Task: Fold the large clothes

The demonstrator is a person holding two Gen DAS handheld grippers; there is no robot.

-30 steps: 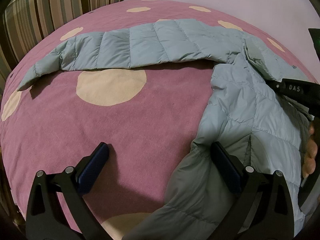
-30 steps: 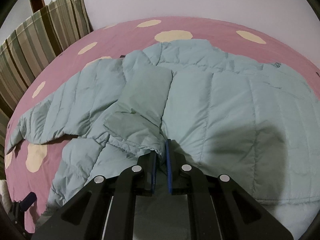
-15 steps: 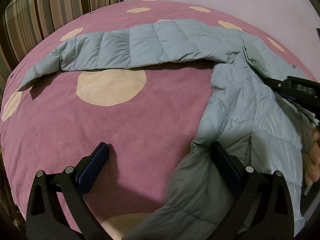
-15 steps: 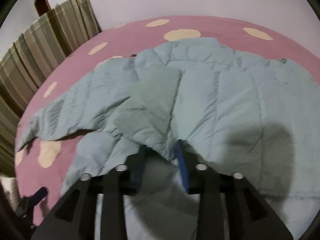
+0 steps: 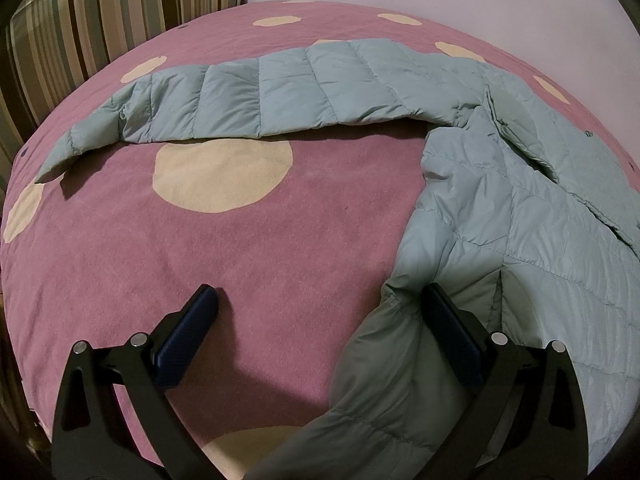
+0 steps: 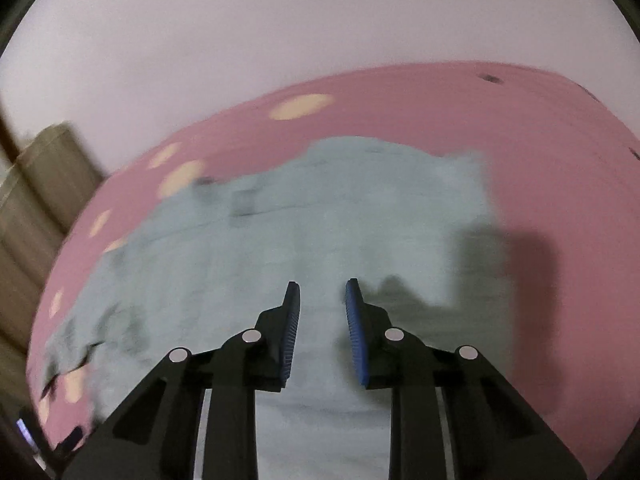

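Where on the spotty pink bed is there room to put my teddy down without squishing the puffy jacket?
The bare pink blanket between the stretched-out sleeve and the left gripper is free, around the big cream spot. The right side is crowded: the jacket covers it.

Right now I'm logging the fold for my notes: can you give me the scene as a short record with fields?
garment: pale blue quilted puffer jacket, spread flat
sleeve: long sleeve stretched out sideways
surface: pink bedcover with cream dots
left gripper: open, one finger at the jacket's edge
right gripper: above the jacket, jaws closing, nothing between them
backdrop: striped cushion
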